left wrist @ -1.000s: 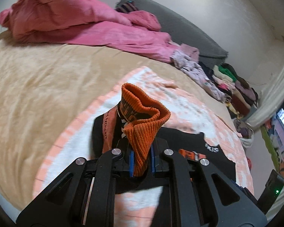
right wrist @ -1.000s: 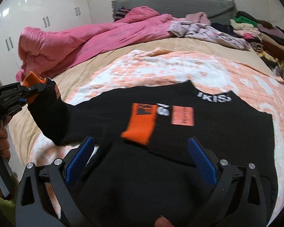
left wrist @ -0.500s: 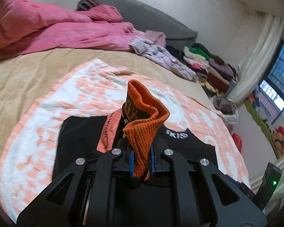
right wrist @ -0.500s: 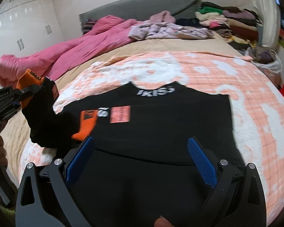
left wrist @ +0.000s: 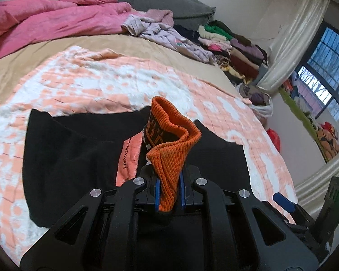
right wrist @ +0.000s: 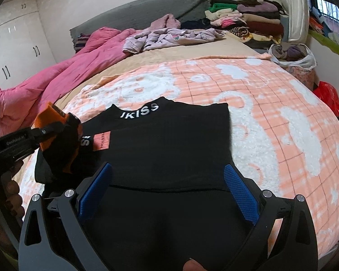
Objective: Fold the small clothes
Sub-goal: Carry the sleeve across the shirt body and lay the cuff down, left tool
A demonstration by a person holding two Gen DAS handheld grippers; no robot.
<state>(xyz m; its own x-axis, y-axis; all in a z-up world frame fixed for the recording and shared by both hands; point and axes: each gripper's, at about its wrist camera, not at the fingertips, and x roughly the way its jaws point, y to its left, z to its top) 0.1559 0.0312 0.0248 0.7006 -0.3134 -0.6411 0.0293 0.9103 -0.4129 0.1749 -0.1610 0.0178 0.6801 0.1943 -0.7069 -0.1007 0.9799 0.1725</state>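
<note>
A small black sweater (right wrist: 169, 140) with white "IKISS" lettering at the collar lies on an orange-and-white blanket (right wrist: 271, 117). My left gripper (left wrist: 169, 189) is shut on the sweater's orange ribbed cuff (left wrist: 171, 144) and holds that sleeve above the sweater's body. It also shows in the right wrist view (right wrist: 49, 128), at the left. My right gripper (right wrist: 167, 185) is open and empty, low over the sweater's lower part. The black sweater body (left wrist: 74, 149) spreads under the left gripper.
A pink duvet (right wrist: 56, 76) and loose lilac clothes (right wrist: 169, 38) lie at the head of the bed. Stacked folded clothes (right wrist: 244, 20) sit at the far right. A white bag of clothes (right wrist: 291, 56) and a red bag (right wrist: 330, 94) stand beside the bed.
My left gripper has carried the orange cuff to the right, over the sweater's body. The right gripper's view has swung right; the second orange cuff no longer shows on the front.
</note>
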